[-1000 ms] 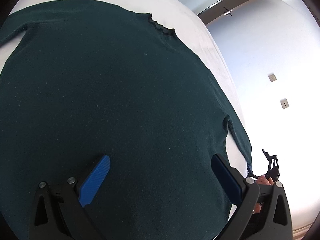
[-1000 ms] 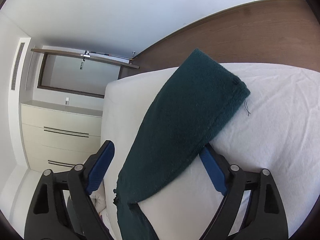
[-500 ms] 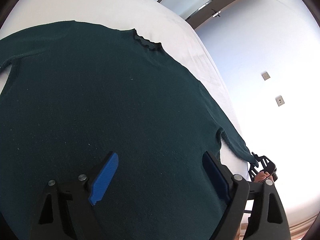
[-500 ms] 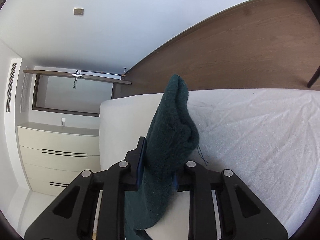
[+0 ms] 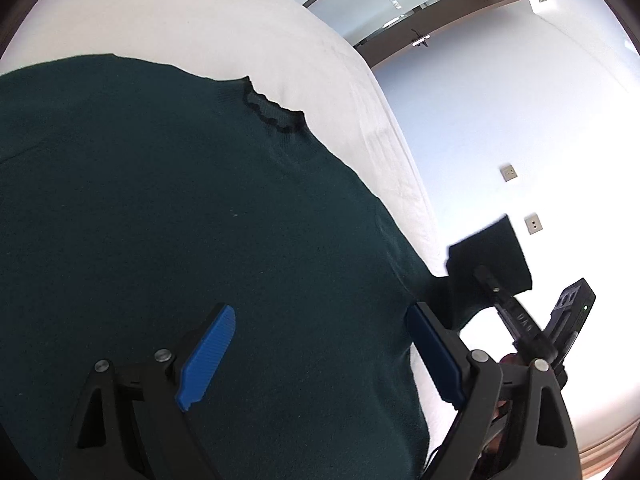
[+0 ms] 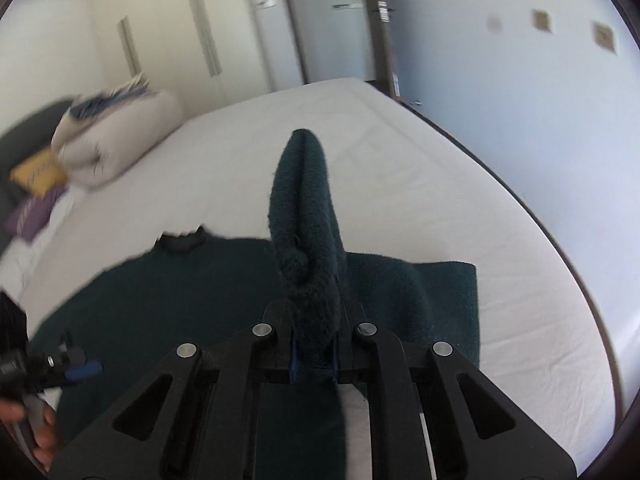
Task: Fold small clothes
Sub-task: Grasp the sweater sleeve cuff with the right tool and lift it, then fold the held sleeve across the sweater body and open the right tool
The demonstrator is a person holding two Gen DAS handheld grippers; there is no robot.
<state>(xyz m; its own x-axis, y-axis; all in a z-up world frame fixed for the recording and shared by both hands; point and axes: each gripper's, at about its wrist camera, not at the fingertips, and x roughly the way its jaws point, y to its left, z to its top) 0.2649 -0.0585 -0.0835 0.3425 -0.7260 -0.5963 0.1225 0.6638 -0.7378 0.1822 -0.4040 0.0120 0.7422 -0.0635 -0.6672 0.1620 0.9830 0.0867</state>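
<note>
A dark green knit sweater [image 5: 200, 220] lies flat on the white bed [image 5: 200, 20], its frilled neckline [image 5: 272, 114] toward the far side. My left gripper [image 5: 318, 312] hovers over the sweater's body; its jaws are opening and nothing is between the blue pads. My right gripper [image 6: 314, 356] is shut on the sweater's sleeve [image 6: 304, 208], whose cuff stands up beyond the fingers. The left wrist view shows that gripper [image 5: 486, 276] lifting the sleeve [image 5: 492, 248] at the right edge of the bed. The sweater's body [image 6: 160, 288] spreads below the raised sleeve.
A rolled white duvet [image 6: 116, 140] lies at the bed's far left, with yellow [image 6: 38, 174] and purple [image 6: 28, 216] items beside it. Wardrobe doors and a white wall with sockets stand behind. A person's hand [image 6: 40, 432] holds the left gripper [image 6: 76, 368].
My right gripper closed on the sleeve, lifted it off the bed and swung round to face the sweater. The left gripper drew back over the sweater, showing more bed beyond the neckline.
</note>
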